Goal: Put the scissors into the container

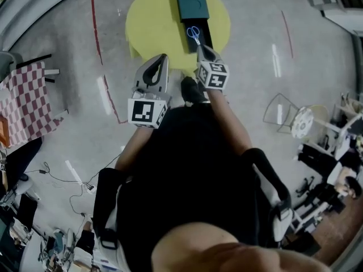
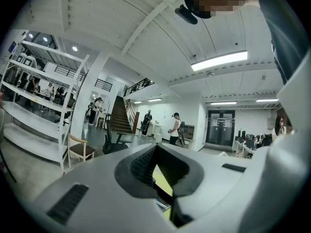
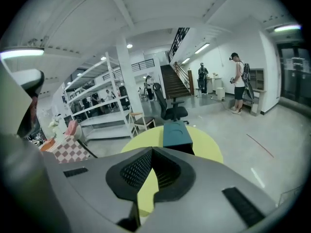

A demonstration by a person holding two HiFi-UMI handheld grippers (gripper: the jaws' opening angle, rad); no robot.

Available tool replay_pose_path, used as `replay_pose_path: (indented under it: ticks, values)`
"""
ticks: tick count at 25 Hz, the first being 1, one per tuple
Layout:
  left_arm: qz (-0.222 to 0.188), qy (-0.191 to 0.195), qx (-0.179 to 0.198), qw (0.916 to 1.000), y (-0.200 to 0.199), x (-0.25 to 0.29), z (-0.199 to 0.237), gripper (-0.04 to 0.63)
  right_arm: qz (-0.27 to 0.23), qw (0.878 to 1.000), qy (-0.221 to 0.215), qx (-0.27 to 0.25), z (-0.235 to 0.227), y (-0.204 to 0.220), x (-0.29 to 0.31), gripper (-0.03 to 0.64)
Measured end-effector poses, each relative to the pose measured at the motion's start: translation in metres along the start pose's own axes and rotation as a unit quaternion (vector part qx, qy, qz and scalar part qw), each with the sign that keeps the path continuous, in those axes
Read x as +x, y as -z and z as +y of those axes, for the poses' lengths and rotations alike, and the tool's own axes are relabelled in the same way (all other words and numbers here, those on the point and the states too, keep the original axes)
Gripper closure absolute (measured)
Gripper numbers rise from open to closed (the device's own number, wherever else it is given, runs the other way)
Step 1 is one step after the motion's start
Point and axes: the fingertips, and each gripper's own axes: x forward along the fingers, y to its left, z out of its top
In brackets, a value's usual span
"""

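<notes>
Blue-handled scissors (image 1: 194, 34) lie on the black pulled-out tray (image 1: 204, 37) of a dark teal container (image 1: 191, 1), which stands on a round yellow table (image 1: 150, 21). The blades point back toward my right gripper (image 1: 201, 49), whose tips are just short of them. Its jaws meet at the tip in the right gripper view (image 3: 151, 150), with nothing seen between them. There the teal container (image 3: 176, 133) shows just beyond, and the scissors are hidden. My left gripper (image 1: 161, 58) hovers at the table's near edge, left of the right one, also shut and empty (image 2: 156, 147).
A red-and-white checked cloth (image 1: 25, 103) lies at the left. A wire chair (image 1: 283, 112) and other gear stand at the right. Red tape lines (image 1: 96, 27) mark the grey floor. Shelving (image 3: 99, 110), an office chair (image 3: 170, 111) and people stand far off in the hall.
</notes>
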Motion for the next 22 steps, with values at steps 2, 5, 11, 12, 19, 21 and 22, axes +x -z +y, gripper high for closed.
replay_pose_path:
  ticks: [2, 5, 11, 12, 19, 21, 22]
  values:
    - [-0.007, 0.011, -0.001, 0.9999, -0.004, -0.014, -0.007, 0.603, -0.023, 1.0, 0.0, 0.006, 0.011, -0.003, -0.032, 0.617]
    - [-0.008, 0.025, -0.005, 0.9997, -0.003, -0.03, -0.017, 0.603, -0.052, 0.999, 0.001, 0.01, 0.023, -0.006, -0.074, 0.617]
    - [-0.007, 0.038, -0.009, 0.9992, -0.003, -0.055, -0.035, 0.603, -0.112, 0.994, 0.002, 0.013, 0.041, -0.015, -0.146, 0.617]
    - [-0.006, 0.038, -0.009, 0.9992, -0.003, -0.058, -0.038, 0.603, -0.121, 0.993, -0.001, 0.011, 0.045, -0.018, -0.157, 0.617]
    - [0.003, 0.036, -0.008, 0.9993, 0.001, -0.063, -0.061, 0.603, -0.165, 0.986, -0.032, -0.005, 0.059, -0.036, -0.217, 0.617]
    - [0.004, 0.036, -0.004, 0.9993, 0.002, -0.063, -0.066, 0.603, -0.168, 0.985, -0.04, -0.005, 0.062, -0.036, -0.225, 0.618]
    - [0.005, 0.035, -0.002, 0.9994, 0.003, -0.063, -0.068, 0.603, -0.168, 0.985, -0.045, -0.006, 0.063, -0.035, -0.227, 0.617]
